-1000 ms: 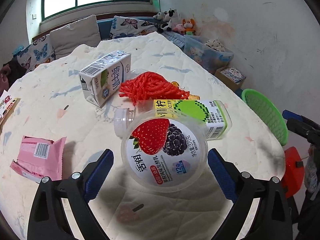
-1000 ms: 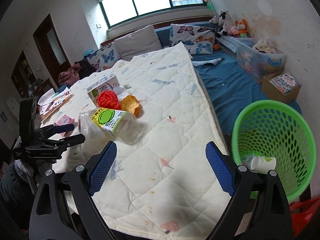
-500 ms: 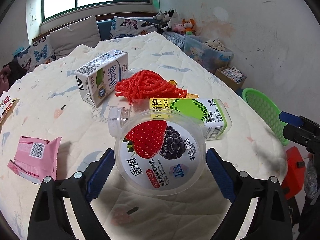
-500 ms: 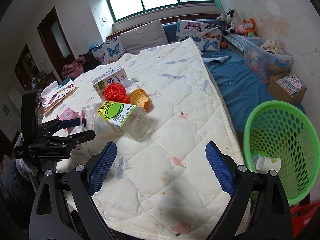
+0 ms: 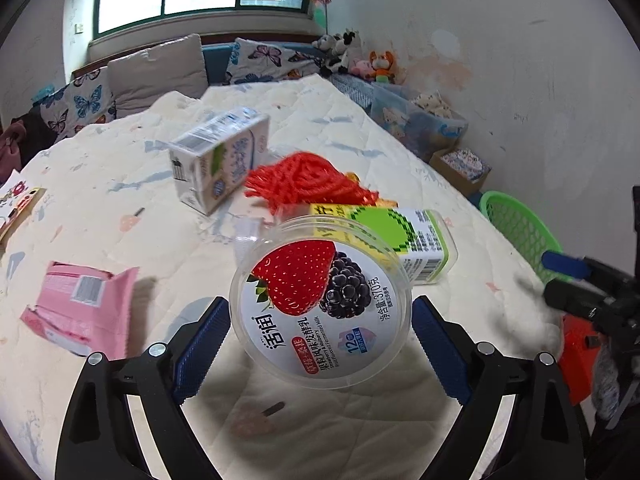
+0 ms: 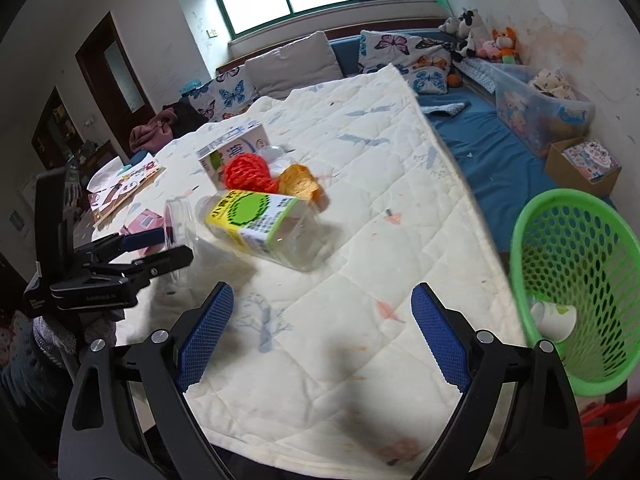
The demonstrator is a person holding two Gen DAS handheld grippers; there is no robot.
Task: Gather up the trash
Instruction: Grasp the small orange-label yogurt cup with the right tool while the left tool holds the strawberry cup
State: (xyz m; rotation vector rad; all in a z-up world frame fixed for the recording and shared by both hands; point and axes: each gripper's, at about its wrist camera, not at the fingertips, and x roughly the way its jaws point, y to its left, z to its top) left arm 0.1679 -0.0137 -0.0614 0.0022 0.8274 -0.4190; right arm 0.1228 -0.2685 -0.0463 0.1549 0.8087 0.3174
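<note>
The yogurt tub (image 5: 322,314) is framed dead ahead at twelve o'clock of the left tool (image 5: 320,344), on the quilted worktop (image 5: 120,248); its jaws, just narrowed, are not seen pressing. The right tool (image 6: 320,340) is seen open, empty.

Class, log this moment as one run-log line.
left hand-held gripper: open around yogurt tub | right hand-held gripper: open, empty | basket: holds cup
</note>
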